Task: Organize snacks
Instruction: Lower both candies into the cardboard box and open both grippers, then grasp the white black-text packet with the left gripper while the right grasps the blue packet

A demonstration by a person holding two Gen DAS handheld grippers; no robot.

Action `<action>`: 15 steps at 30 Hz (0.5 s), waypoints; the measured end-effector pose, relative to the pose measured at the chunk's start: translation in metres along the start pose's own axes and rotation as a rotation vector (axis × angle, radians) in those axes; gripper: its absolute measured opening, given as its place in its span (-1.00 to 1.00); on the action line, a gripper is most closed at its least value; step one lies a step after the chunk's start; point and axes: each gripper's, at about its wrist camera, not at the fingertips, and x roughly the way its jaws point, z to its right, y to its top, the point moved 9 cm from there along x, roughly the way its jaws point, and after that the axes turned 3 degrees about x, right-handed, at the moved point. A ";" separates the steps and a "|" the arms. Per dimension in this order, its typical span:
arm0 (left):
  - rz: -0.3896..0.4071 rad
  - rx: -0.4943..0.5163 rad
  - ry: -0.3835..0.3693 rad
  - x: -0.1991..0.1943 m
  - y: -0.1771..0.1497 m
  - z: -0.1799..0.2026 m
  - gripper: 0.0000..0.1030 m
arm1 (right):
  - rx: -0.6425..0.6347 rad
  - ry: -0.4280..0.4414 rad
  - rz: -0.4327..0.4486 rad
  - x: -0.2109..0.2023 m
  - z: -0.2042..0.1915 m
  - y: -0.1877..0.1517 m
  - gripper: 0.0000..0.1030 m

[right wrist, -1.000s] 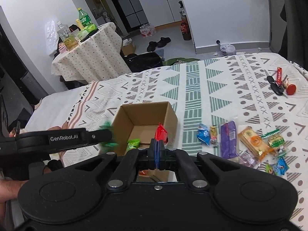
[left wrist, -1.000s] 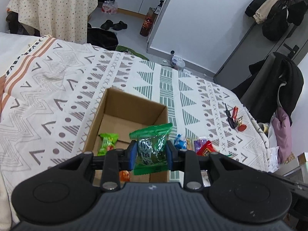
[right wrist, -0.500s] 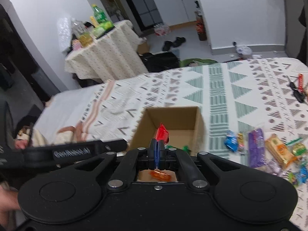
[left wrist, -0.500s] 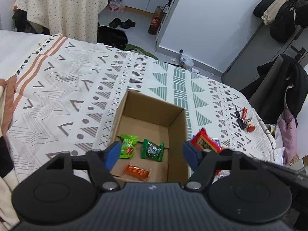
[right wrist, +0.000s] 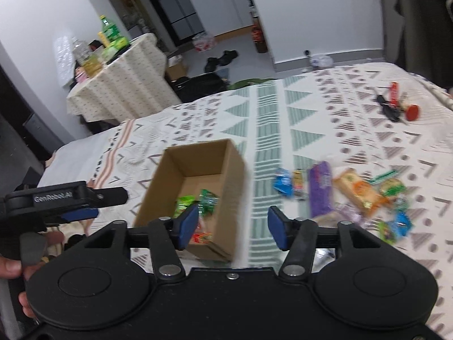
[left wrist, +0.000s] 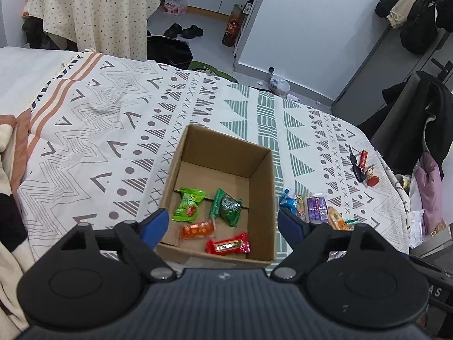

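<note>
A brown cardboard box (left wrist: 259,170) (right wrist: 235,167) sits open on the patterned bedspread. Inside lie a light green packet (left wrist: 188,204), a dark green packet (left wrist: 228,206), an orange packet (left wrist: 196,229) and a red packet (left wrist: 228,246). My left gripper (left wrist: 223,225) is open, just above the box's near edge, with nothing between its fingers. My right gripper (right wrist: 231,225) is open too, over the box's right near corner, also with nothing held. Several loose snacks (right wrist: 354,191) (left wrist: 314,206) lie on the bedspread right of the box.
A bunch of keys with a red tag (left wrist: 363,167) (right wrist: 396,103) lies at the far right of the bed. A table with a dotted cloth (left wrist: 93,8) stands beyond the bed, and coats hang on a chair (left wrist: 410,113) at right. A hand (right wrist: 17,266) holds the left gripper.
My left gripper opened and the dark green packet dropped into the box. My right gripper then opened and its red packet now lies in the box. The right view has swung rightward.
</note>
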 end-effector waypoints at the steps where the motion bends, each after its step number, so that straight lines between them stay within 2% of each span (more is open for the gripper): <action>1: -0.005 0.007 -0.003 0.000 -0.002 0.005 0.67 | 0.004 -0.012 0.005 -0.004 0.007 -0.001 0.20; 10: 0.012 0.049 -0.022 0.002 -0.024 0.050 1.00 | 0.057 -0.099 0.049 -0.039 0.072 -0.012 0.61; 12: 0.018 0.049 -0.037 0.001 -0.029 0.061 1.00 | 0.063 -0.108 0.055 -0.045 0.084 -0.013 0.69; 15: 0.020 0.070 -0.047 0.001 -0.035 0.078 1.00 | 0.082 -0.116 0.047 -0.051 0.101 -0.018 0.71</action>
